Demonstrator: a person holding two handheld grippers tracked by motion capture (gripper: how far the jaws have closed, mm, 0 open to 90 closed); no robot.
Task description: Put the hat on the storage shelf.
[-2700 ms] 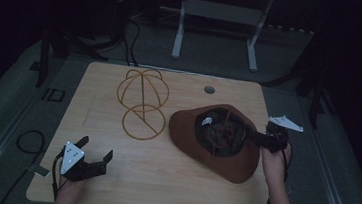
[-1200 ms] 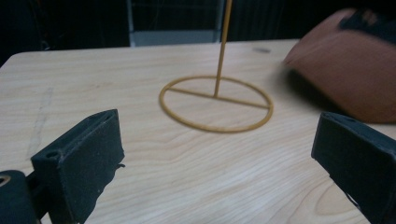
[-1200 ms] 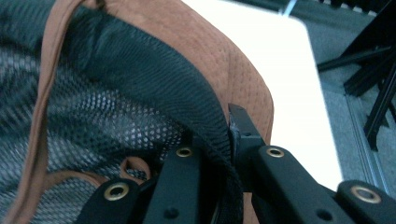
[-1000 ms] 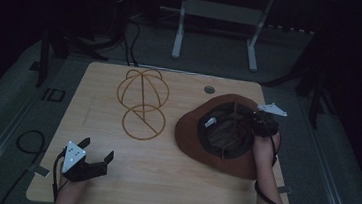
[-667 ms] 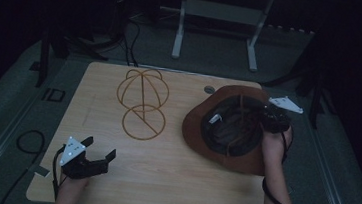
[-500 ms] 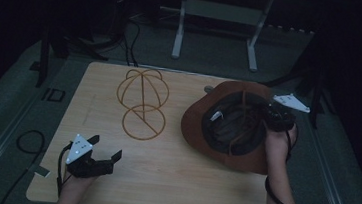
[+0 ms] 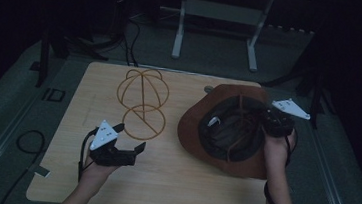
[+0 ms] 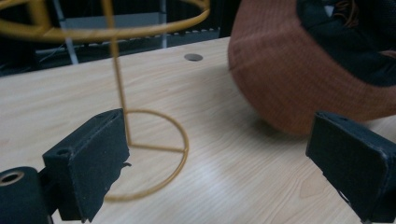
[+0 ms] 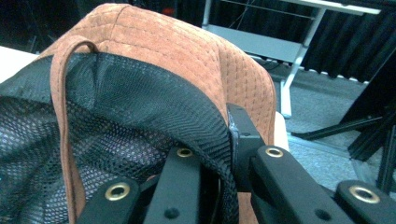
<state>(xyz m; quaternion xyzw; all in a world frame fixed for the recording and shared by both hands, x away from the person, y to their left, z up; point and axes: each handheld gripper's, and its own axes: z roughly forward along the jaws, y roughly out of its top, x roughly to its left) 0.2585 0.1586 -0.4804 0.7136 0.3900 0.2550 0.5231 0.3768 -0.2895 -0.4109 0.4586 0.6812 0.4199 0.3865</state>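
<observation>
A brown suede hat (image 7: 226, 136) with black mesh lining is lifted, tilted with its opening toward me, over the right of the wooden table (image 7: 186, 188). My right gripper (image 7: 263, 122) is shut on its right rim; in the right gripper view the jaws (image 9: 224, 154) pinch the mesh-lined edge of the hat (image 9: 187, 51). A yellow wire hat stand (image 7: 141, 103) stands left of centre. My left gripper (image 7: 130, 138) hovers open in front of it, holding nothing. In the left gripper view its gripper (image 8: 219, 172) faces the wire stand (image 8: 140, 140) and the hat (image 8: 299, 79).
A round cable hole (image 7: 209, 89) sits near the table's far edge. A grey metal frame (image 7: 217, 15) stands on the floor behind the table. A cable loop (image 7: 27, 140) lies on the floor at the left.
The right gripper raised the hat and tipped it up, shifting it toward the back right. The left gripper rose and moved right, closer to the wire stand.
</observation>
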